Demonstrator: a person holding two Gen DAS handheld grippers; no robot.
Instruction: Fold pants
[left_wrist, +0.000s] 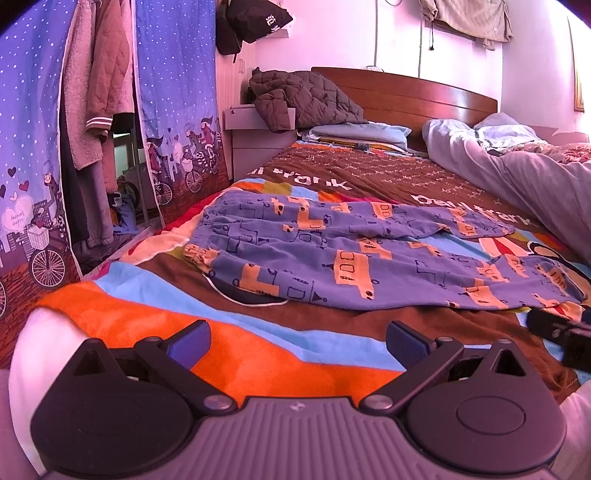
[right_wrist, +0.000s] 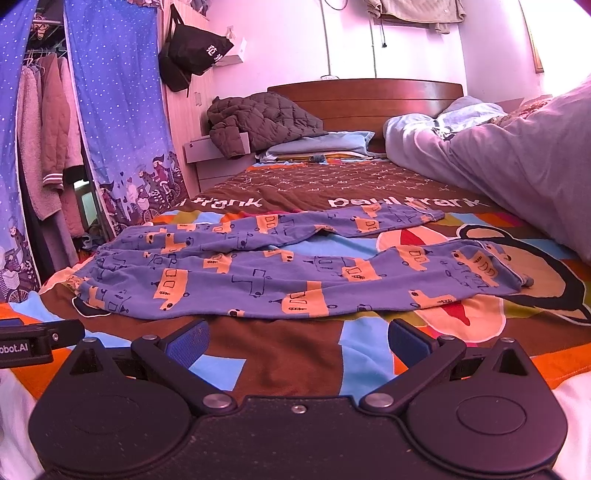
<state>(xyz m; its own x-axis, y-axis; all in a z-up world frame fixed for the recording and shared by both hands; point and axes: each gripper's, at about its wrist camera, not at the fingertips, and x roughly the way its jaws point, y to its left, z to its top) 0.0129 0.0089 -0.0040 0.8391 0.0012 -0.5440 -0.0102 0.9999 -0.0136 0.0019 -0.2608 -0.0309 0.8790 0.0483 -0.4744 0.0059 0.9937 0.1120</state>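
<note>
Blue pants (left_wrist: 332, 254) printed with orange buses lie spread flat on the bed, waistband to the left and both legs running right, slightly apart. They also show in the right wrist view (right_wrist: 280, 269). My left gripper (left_wrist: 297, 341) is open and empty, hovering over the bedspread a little short of the pants' near edge. My right gripper (right_wrist: 295, 341) is open and empty, also just short of the near leg. The right gripper's body shows at the right edge of the left wrist view (left_wrist: 565, 332).
The colourful bedspread (left_wrist: 155, 317) covers the bed. A grey duvet (right_wrist: 517, 166) is heaped along the right side. A pillow (right_wrist: 317, 146) and a brown jacket (right_wrist: 258, 118) lie by the wooden headboard (right_wrist: 369, 96). A curtained wardrobe (left_wrist: 173, 92) stands at left.
</note>
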